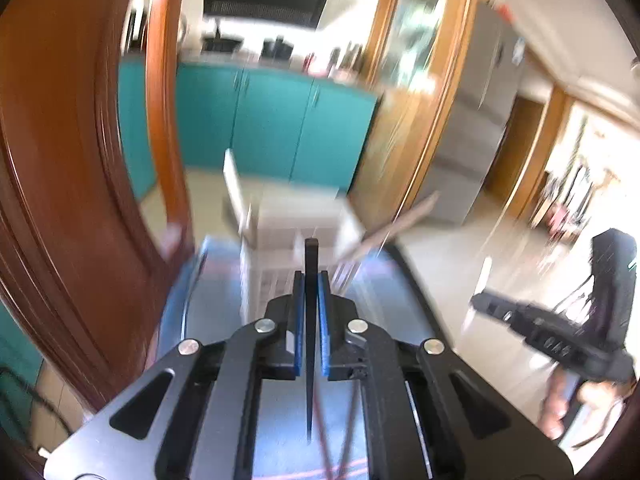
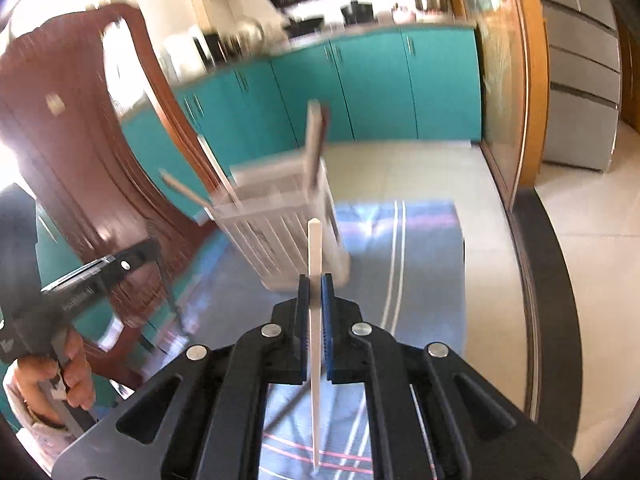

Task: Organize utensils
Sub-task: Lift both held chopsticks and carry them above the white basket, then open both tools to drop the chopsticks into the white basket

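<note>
Chopsticks held, holder (image 2: 280, 232) ahead
We judge them light, stiff, slippery: left tool (image 1: 311, 280) clamps black chopstick (image 1: 310, 320) mid-length, right tool (image 2: 316, 284) pinches white chopstick (image 2: 315, 320).

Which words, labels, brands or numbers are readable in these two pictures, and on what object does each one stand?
None can be read.
White print on the side of the left gripper, seen in the right wrist view: too blurred.
Stickers on the grey fridge: too blurred.

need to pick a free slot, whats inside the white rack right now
The white rack holds a flat wooden utensil standing upright and thin pale sticks leaning out one side. The slatted walls and motion blur hide the lower ends and dividers, so free slots cannot be told.
</note>
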### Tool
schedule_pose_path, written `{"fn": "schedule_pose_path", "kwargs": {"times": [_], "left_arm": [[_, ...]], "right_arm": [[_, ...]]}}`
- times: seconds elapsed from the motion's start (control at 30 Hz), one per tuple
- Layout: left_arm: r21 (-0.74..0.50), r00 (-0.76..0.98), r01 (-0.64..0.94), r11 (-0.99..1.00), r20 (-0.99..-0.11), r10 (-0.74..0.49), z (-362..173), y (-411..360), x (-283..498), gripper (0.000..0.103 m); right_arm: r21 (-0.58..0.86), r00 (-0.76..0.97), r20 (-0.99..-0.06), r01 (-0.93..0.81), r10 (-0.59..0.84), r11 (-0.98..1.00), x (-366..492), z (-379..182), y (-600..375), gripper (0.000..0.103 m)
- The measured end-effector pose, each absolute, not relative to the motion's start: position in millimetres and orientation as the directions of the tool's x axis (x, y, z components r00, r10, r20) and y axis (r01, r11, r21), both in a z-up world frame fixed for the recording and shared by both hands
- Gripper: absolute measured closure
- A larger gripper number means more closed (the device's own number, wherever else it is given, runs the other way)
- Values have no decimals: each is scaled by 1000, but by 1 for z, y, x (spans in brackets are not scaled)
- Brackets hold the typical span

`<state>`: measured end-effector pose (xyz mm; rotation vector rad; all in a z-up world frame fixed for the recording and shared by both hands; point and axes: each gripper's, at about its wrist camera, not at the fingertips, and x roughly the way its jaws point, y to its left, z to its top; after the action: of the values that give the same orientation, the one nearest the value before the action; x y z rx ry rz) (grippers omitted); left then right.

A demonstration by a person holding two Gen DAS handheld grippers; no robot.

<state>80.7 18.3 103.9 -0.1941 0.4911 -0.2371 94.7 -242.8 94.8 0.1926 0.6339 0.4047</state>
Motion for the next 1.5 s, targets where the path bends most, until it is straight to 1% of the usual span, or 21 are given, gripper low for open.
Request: {"fn": "schedule_pose_path", "kwargs": {"times": [0.03,0.1,0.2,0.3,0.37,0.43,0.5,0.63,0.7,0.77,0.9,1.03,1.07,1.1,1.17,1.23,1.3,1.33,1.37,1.43,1.5], "left_arm": [[-246,871,190,950,-405,-279,117,21,78,96],[-276,912,215,937,-286,-293,152,33,75,96],[-340,953,196,920,-154,-260,182,51,79,96],[-361,983,116,925,-91,-159,189,64,90,96],[-365,989,54,929,-109,-100,180,69,107,96],[-361,984,25,932,-154,-86,169,69,124,96],[-345,974,4,939,-210,-82,156,66,140,96],[-268,957,-31,963,-287,-49,131,54,158,96],[-238,952,-27,971,-304,-47,122,47,161,96],[-226,946,-13,974,-317,-61,114,42,164,96],[-238,938,3,971,-336,-85,107,35,161,96],[-220,932,31,975,-346,-107,105,33,159,96],[-214,932,32,976,-345,-106,106,33,156,95],[-204,933,34,978,-344,-104,106,33,153,92],[-195,935,40,980,-338,-105,107,35,144,86],[-198,939,53,979,-323,-116,110,37,134,80],[-201,945,79,976,-297,-137,115,39,119,79],[-195,946,90,977,-289,-145,116,39,112,79],[-177,945,104,979,-288,-152,117,37,105,79],[-137,939,120,983,-305,-157,116,32,97,80],[-121,934,136,983,-317,-168,112,28,91,80]], "right_arm": [[306,743,-509,-316,435,898,91,105,-246,96],[314,765,-460,-335,451,888,88,126,-249,96],[289,795,-423,-337,435,896,93,150,-246,96],[296,808,-389,-344,441,891,106,166,-240,96],[306,817,-374,-338,438,890,114,171,-241,96],[342,830,-337,-331,444,879,119,175,-242,96],[390,857,-268,-322,441,863,123,181,-246,96],[424,926,-116,-280,358,861,124,181,-242,96],[421,945,-84,-253,315,871,130,169,-232,96],[389,955,-133,-196,265,900,144,156,-218,96],[304,939,-241,-169,247,937,168,120,-192,96],[253,929,-270,-186,253,950,165,110,-182,96],[234,933,-269,-179,241,956,162,111,-180,94],[221,938,-261,-171,227,960,155,112,-182,90],[225,945,-247,-160,215,961,142,116,-189,63],[260,946,-230,-168,230,951,127,125,-203,61],[271,939,-238,-182,249,945,115,129,-211,61],[270,930,-265,-181,254,946,108,129,-216,61],[263,906,-338,-167,253,950,106,123,-220,61],[256,789,-543,-171,287,952,120,90,-218,61],[262,671,-679,-156,297,952,136,43,-215,61]]}}
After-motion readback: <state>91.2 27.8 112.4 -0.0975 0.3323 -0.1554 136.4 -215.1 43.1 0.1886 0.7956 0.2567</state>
